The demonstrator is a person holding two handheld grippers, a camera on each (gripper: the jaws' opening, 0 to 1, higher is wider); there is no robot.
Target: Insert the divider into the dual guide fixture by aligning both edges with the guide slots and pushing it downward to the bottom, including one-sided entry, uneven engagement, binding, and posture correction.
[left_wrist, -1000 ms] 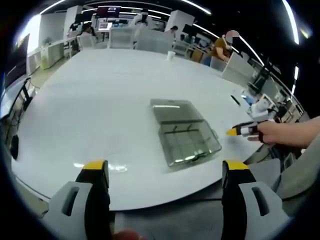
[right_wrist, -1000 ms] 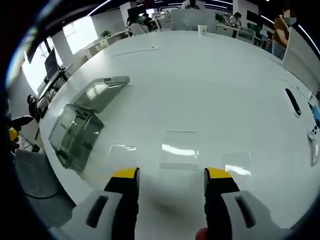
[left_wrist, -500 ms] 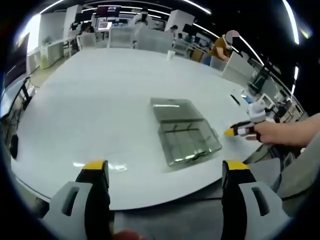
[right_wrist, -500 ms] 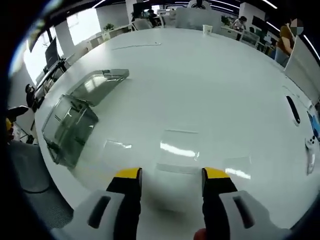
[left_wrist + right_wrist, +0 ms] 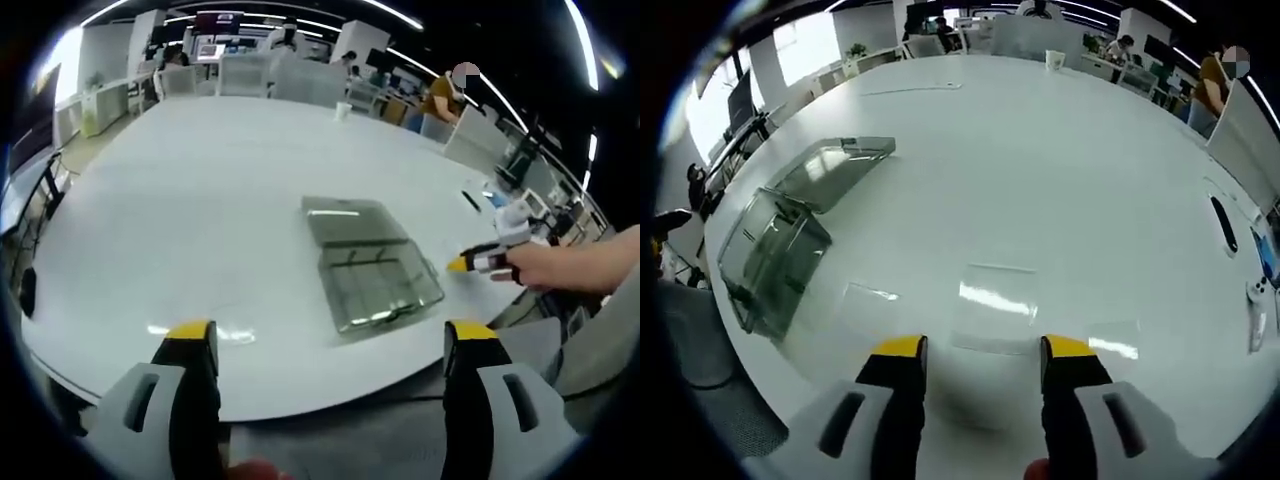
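**Tongs open over the white table, clear box ahead**

Jaws of the left gripper [image 5: 328, 345] stand wide apart, holding nothing, above the near edge of the white table [image 5: 200, 210]. Beyond them the clear plastic box [image 5: 378, 285] lies on the table with its lid [image 5: 350, 220] folded open behind it. At the right, a hand [image 5: 545, 268] holds the other gripper beside the box.

The right gripper [image 5: 973, 350] is open too, empty. A clear flat divider [image 5: 995, 310] lies on the table just past its tips; the box [image 5: 775, 255] sits further left.
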